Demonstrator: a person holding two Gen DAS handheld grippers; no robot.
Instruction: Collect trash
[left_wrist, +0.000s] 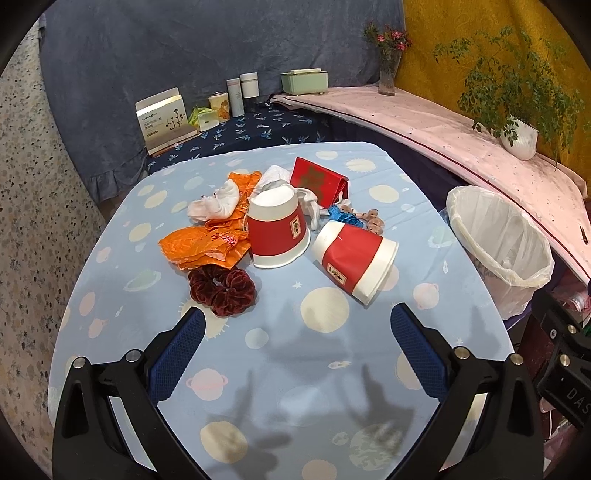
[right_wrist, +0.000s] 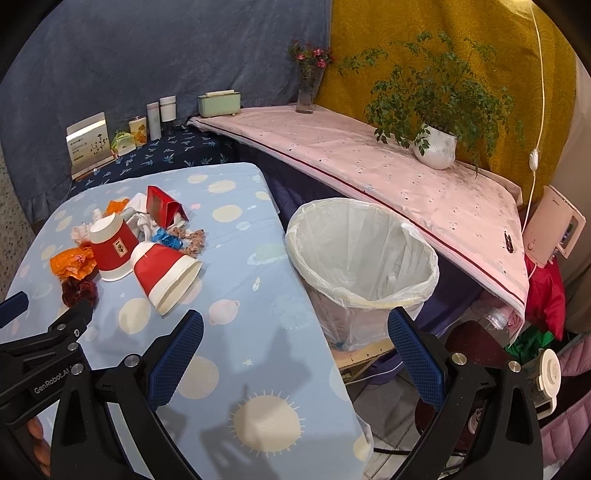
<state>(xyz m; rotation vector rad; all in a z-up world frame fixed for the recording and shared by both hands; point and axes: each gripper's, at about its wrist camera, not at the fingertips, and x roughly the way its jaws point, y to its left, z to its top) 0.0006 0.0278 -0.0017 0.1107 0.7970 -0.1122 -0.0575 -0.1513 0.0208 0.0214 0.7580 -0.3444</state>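
Observation:
On the blue planet-print table (left_wrist: 295, 369) lies a pile of trash: an upside-down red-and-white paper cup (left_wrist: 277, 230), a second cup on its side (left_wrist: 354, 258), orange wrappers (left_wrist: 207, 247), white tissue (left_wrist: 218, 203), a red box (left_wrist: 319, 181), a blue bit (left_wrist: 341, 216) and a dark red scrunchie (left_wrist: 221, 288). A white-lined trash bin (right_wrist: 364, 258) stands off the table's right edge. My left gripper (left_wrist: 297, 332) is open and empty, just short of the pile. My right gripper (right_wrist: 295, 339) is open and empty, over the table edge by the bin (left_wrist: 502, 240). The pile also shows in the right wrist view (right_wrist: 147, 251).
A pink-covered ledge (right_wrist: 369, 162) runs behind the bin with a potted plant (right_wrist: 436, 144) and flower vase (right_wrist: 308, 92). Boxes and bottles (left_wrist: 207, 107) stand on a dark blue cloth at the back. Clutter lies on the floor at the right (right_wrist: 539, 369).

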